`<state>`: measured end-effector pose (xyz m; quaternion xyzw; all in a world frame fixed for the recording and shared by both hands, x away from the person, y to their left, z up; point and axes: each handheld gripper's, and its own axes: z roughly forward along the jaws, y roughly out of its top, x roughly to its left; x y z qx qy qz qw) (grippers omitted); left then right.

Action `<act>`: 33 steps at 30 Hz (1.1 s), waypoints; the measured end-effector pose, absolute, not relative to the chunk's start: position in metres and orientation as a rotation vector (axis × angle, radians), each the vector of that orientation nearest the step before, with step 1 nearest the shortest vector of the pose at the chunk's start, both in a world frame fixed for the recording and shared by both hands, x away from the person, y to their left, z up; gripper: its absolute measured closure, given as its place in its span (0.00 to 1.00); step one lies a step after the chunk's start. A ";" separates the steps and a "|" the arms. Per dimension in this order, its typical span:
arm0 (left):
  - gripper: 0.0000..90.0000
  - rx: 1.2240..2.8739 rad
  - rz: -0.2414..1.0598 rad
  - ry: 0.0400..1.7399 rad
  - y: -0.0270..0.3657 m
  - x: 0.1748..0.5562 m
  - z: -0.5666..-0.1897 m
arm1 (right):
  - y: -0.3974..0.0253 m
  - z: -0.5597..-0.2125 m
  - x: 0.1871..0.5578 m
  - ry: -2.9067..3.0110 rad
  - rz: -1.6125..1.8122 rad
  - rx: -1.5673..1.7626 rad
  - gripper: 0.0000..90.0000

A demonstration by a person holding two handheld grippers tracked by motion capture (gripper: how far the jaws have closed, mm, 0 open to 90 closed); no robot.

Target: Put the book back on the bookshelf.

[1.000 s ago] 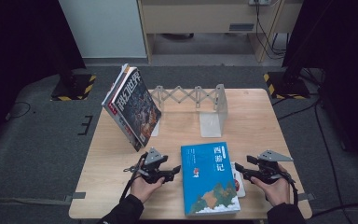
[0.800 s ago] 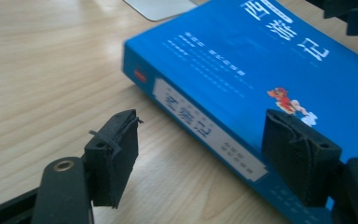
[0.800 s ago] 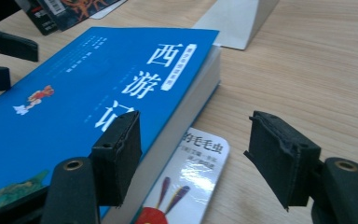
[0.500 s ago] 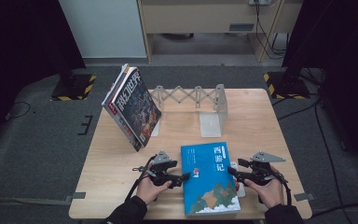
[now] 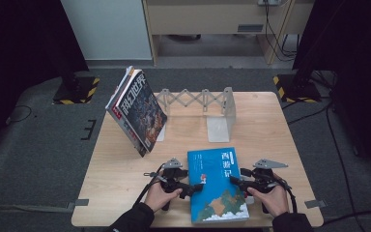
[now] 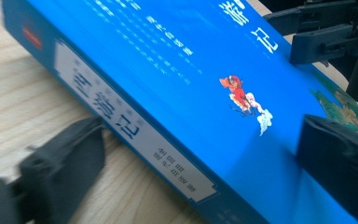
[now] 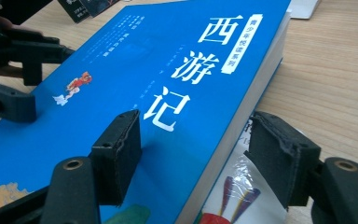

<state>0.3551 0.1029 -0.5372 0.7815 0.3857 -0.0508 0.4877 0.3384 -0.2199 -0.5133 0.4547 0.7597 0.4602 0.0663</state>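
A thick blue book [image 5: 217, 186] with white Chinese title characters lies flat near the table's front edge. My left gripper [image 5: 193, 187] is at its left, spine side. In the left gripper view the gripper [image 6: 200, 168] is open: one jaw rests on the wood beside the spine, the other over the blue cover [image 6: 177, 79]. My right gripper [image 5: 235, 181] is at the book's right side. In the right gripper view it [image 7: 198, 154] is open too, with one jaw on the cover [image 7: 168, 93] and one beside the page edge.
Several magazines [image 5: 137, 111] lean at the left end of a metal accordion book rack [image 5: 198, 99] at the table's back. A thin plastic-wrapped booklet [image 7: 233, 196] lies under the book's right edge. Dark floor surrounds the table [image 5: 270, 125].
Both grippers have moved inward from the sides, and their jaws now straddle the blue book's left and right edges. The book itself has not shifted.
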 end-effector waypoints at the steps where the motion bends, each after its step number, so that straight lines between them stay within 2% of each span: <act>1: 0.00 1.901 -0.128 0.939 0.103 0.356 -0.537 | -0.220 -0.514 0.339 2.295 1.386 1.361 0.38; 4: 0.00 1.890 -0.169 0.951 0.103 0.357 -0.539 | -0.218 -0.515 0.339 2.296 1.397 1.368 0.38; 23: 0.00 1.881 -0.161 0.960 0.098 0.359 -0.539 | -0.216 -0.521 0.341 2.268 1.458 1.426 0.36; 29: 0.09 1.863 -0.219 0.973 0.102 0.361 -0.539 | -0.216 -0.521 0.341 2.261 1.464 1.436 0.36; 33: 0.10 1.872 -0.225 0.983 0.101 0.361 -0.538 | -0.215 -0.522 0.340 2.258 1.460 1.430 0.36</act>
